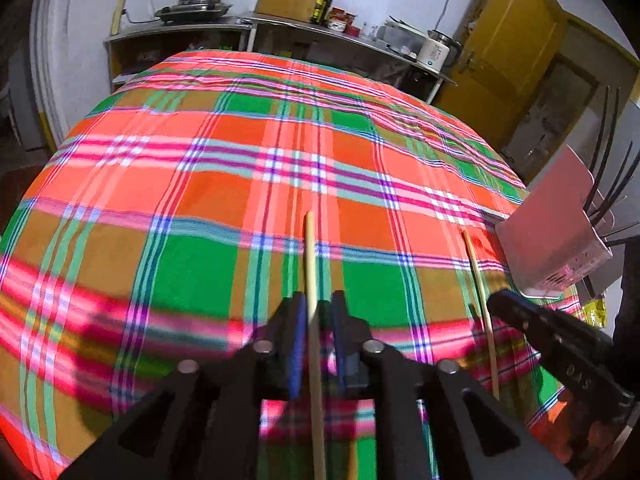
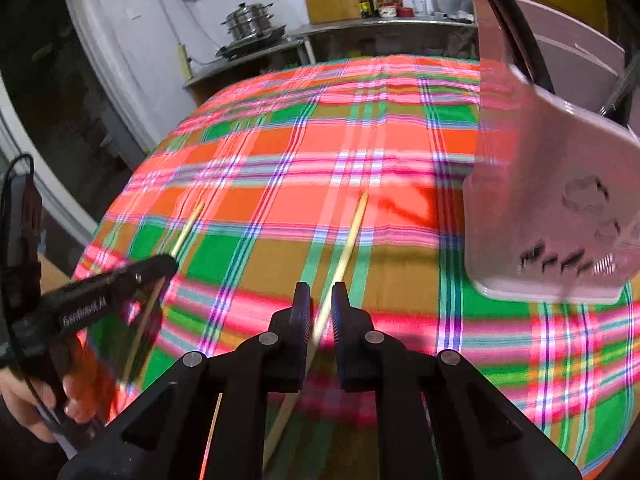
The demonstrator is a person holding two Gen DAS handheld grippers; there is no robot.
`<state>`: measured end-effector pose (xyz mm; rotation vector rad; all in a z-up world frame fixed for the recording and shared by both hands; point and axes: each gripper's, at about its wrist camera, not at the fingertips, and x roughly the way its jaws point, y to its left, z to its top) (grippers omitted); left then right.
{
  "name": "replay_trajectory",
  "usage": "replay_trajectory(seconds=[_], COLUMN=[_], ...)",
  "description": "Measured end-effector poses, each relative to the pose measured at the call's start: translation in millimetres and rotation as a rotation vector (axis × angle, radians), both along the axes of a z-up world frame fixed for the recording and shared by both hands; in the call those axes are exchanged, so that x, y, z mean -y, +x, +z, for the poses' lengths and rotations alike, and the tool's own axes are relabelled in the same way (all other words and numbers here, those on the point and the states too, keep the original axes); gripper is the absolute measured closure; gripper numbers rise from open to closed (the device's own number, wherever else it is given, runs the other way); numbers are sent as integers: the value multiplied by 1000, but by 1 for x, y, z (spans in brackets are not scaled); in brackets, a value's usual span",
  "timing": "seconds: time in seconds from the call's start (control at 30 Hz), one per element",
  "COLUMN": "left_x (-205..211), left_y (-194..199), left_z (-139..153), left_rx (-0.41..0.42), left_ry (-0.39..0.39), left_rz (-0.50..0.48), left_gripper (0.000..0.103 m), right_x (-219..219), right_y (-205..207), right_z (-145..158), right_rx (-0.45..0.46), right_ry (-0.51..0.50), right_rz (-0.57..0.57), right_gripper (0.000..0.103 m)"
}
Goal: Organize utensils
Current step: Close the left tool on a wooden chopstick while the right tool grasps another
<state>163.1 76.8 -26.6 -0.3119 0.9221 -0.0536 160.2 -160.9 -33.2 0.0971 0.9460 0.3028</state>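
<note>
left tool (image 1: 320, 312) gripping chopstick (image 1: 310, 256) | right tool (image 2: 321, 304) pinching second chopstick (image 2: 348, 240) | tip upright, drop into pink utensil holder (image 2: 552, 200), avoid rim

The left wrist camera sits just behind the left gripper (image 1: 319, 312) and looks forward along its fingers, low and close over the plaid tablecloth (image 1: 224, 200), toward the kitchen shelf (image 1: 180, 32) at the far wall. The right wrist camera looks the same way from behind the right gripper (image 2: 321, 304), equally near the cloth. Both views share the tablecloth, the pink utensil holder (image 1: 552, 232) ahead and to the right of each tool, the shelf, and each other's gripper at the frame edge.
</note>
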Motion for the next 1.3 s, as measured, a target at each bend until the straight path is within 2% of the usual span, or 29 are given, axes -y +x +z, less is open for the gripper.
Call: replay_trajectory(seconds=[0.37,0.57,0.77,1.03,1.2,1.3], left_x=[0,-7,-10,-9,-10,-11], left_y=[30,28,28,28,27,26], left_z=[-1,-3,-3,-3,-3,-3], left_rx=[6,10,8,8,8,9], left_ry=[38,19,14,14,7,3], left_rz=[-18,-2,6,5,3,5], left_gripper=[85,85,85,85,85,85], right_x=[-16,-26,-17,-17,-21,-24], right_y=[33,32,34,38,42,44], right_z=[-3,-4,3,-1,-2,-3], right_rx=[27,15,59,55,38,13], right_ry=[-78,-58,-82,-144,-143,-90], right_rz=[-55,2,-72,-126,-118,-83], right_gripper=[92,92,92,92,91,91])
